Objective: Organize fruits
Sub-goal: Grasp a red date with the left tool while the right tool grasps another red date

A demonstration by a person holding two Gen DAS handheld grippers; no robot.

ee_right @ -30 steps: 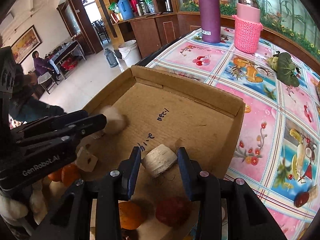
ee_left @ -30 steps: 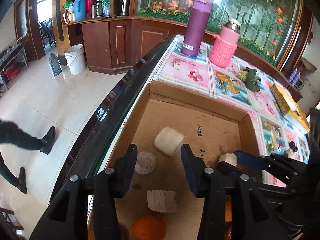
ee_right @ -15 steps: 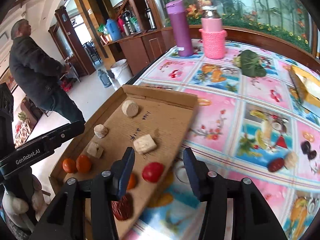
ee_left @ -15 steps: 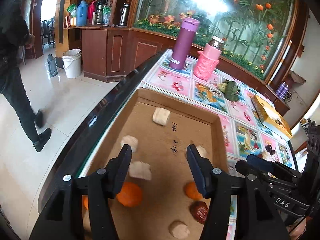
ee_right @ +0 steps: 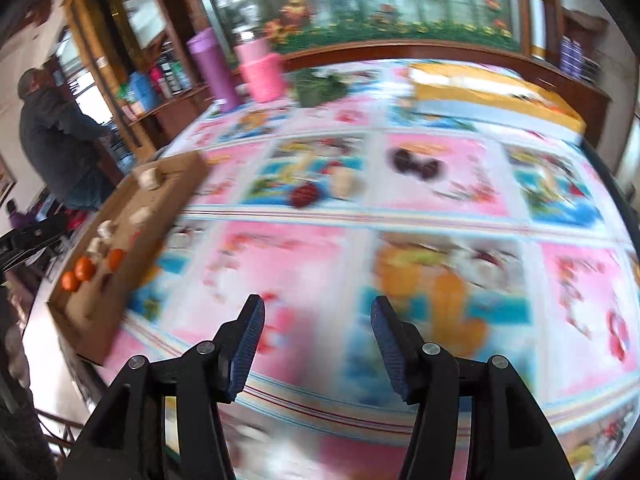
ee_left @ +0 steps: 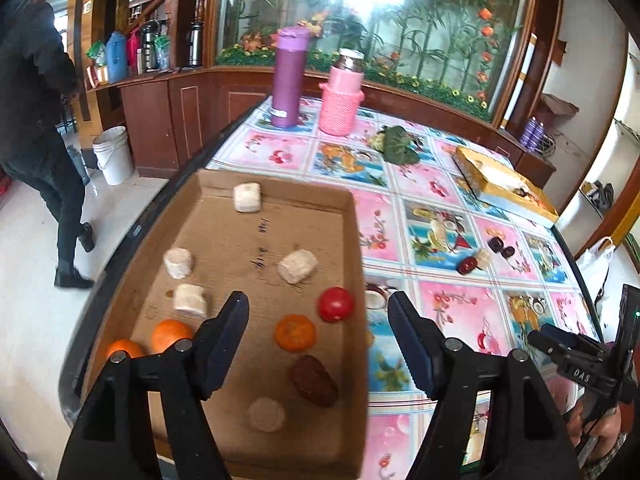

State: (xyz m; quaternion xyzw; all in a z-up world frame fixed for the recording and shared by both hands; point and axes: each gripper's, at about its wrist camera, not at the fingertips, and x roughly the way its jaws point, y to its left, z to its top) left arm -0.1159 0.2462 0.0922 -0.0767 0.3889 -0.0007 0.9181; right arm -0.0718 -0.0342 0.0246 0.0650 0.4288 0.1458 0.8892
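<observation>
We are counting in the cardboard tray [ee_left: 352, 240]: five pale chunks [ee_left: 298, 266], three oranges [ee_left: 295, 332], one tomato [ee_left: 336, 304], one brown date [ee_left: 313, 381]. Both the left tongs [ee_left: 318, 344] and right tongs [ee_right: 318, 344] are spreading, holding nothing; a second ago each straddled a pale chunk. Two dark fruits [ee_right: 412, 166] are lying on the fruit-print table [ee_right: 440, 200] in a wood-panelled room.
</observation>
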